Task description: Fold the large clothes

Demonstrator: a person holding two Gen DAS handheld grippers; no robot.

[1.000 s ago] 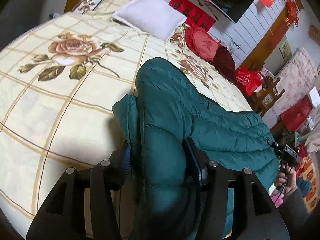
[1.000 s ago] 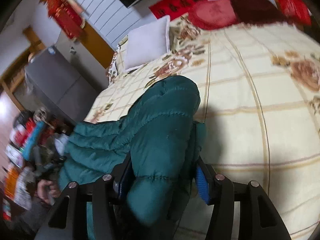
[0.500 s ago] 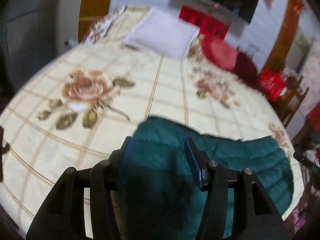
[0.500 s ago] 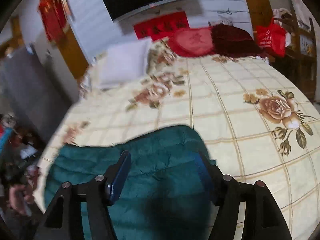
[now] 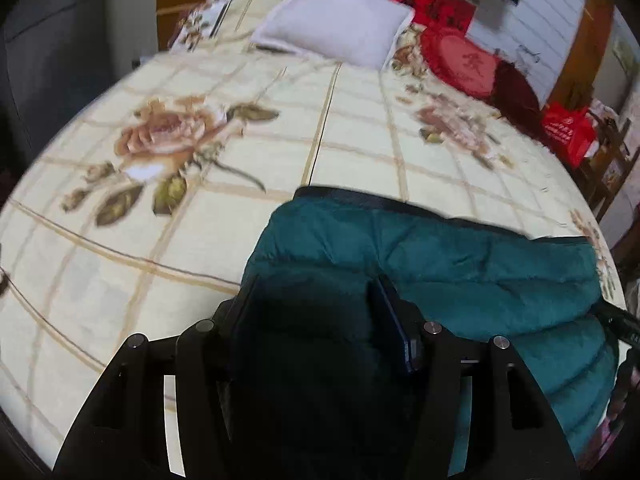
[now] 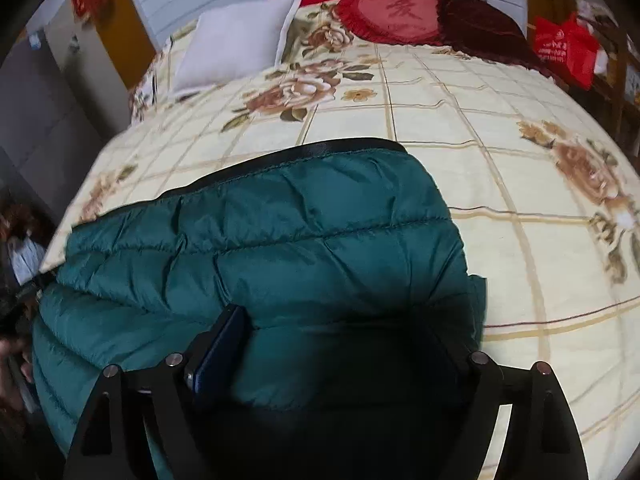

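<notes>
A dark green quilted puffer jacket point(image 5: 460, 268) lies spread across the near edge of the bed; it also shows in the right wrist view point(image 6: 280, 240). Its far edge has a black trim. My left gripper point(image 5: 316, 300) is shut on the jacket's left corner, the padded fabric bunched between the fingers. My right gripper point(image 6: 340, 328) is shut on the jacket's right corner; its right finger is hidden under the fabric.
The bed has a cream floral checked cover point(image 5: 168, 152). A white pillow point(image 5: 336, 32), a red heart cushion point(image 5: 464, 60) and a dark red cushion point(image 6: 480, 28) lie at the head. A red bag point(image 5: 568, 132) and wooden furniture stand at the right.
The jacket hung bunched and lifted a second ago; both grippers have carried it forward and down, and it now lies flat along the bed's near edge, still held.
</notes>
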